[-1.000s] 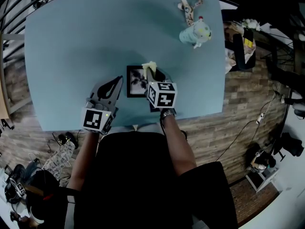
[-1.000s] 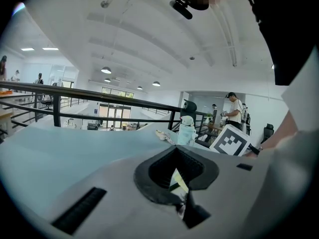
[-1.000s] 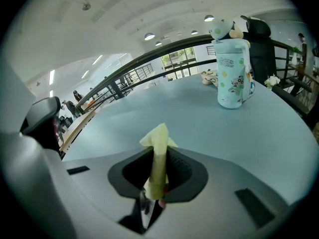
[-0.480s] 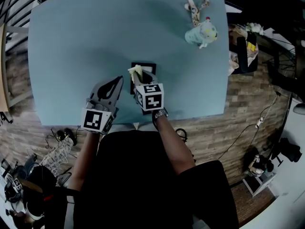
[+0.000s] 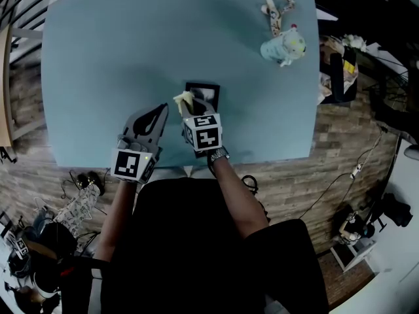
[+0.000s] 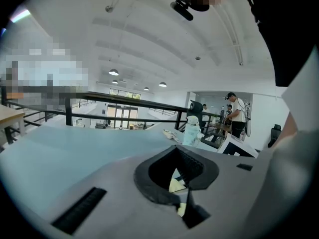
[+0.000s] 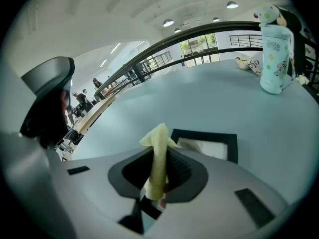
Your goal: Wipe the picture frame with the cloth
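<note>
A black picture frame (image 5: 206,91) with a pale print lies flat on the blue table (image 5: 118,51), near its front edge. My right gripper (image 5: 191,108) is shut on a yellow cloth (image 5: 184,99), whose free end sticks up at the frame's left edge. In the right gripper view the cloth (image 7: 158,139) rises between the jaws of that gripper (image 7: 160,156), with the frame (image 7: 225,139) just beyond and to the right. My left gripper (image 5: 161,111) hovers left of the frame, jaws together and empty. Through the left gripper (image 6: 178,151), a bit of yellow shows.
A pale green bottle (image 5: 283,46) with a patterned strap (image 5: 275,6) stands at the table's far right; it also shows in the right gripper view as the bottle (image 7: 275,59). The table's front edge (image 5: 177,164) runs just under both grippers. Wood floor and cables lie beyond.
My right gripper has carried the cloth leftward across the frame, from its middle right to its left edge. The left gripper has stayed where it was.
</note>
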Demonstrator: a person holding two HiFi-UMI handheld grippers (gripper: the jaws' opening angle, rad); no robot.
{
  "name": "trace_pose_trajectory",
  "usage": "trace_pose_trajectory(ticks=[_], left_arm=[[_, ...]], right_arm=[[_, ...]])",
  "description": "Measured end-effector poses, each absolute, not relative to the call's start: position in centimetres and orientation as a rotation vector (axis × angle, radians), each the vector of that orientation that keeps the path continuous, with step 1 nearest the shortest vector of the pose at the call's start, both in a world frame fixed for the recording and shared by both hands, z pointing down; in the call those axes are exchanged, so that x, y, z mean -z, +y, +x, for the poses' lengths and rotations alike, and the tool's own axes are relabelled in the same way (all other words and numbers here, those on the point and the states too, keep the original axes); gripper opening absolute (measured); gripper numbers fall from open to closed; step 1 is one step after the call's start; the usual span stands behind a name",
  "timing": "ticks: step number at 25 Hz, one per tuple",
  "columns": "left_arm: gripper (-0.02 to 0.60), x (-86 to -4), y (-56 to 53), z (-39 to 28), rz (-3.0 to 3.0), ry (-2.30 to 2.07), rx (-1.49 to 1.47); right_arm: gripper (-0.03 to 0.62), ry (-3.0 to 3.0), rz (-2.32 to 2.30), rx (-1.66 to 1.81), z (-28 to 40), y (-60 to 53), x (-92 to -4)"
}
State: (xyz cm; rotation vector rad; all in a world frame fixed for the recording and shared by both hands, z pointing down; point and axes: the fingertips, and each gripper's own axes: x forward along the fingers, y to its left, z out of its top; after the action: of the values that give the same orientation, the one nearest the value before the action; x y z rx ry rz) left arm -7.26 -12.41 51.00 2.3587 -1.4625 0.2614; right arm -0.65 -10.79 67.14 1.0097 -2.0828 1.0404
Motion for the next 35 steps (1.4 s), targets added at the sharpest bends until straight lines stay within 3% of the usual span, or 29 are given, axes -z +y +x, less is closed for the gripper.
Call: trace_pose_trajectory(ticks=[35], left_arm=[[-0.003,-50.7,-12.1,-2.9,2.435,-1.346,-0.264]], right_arm=[[0.058,-1.956,1.267,-1.081,9.1,-11.5,-67.0]])
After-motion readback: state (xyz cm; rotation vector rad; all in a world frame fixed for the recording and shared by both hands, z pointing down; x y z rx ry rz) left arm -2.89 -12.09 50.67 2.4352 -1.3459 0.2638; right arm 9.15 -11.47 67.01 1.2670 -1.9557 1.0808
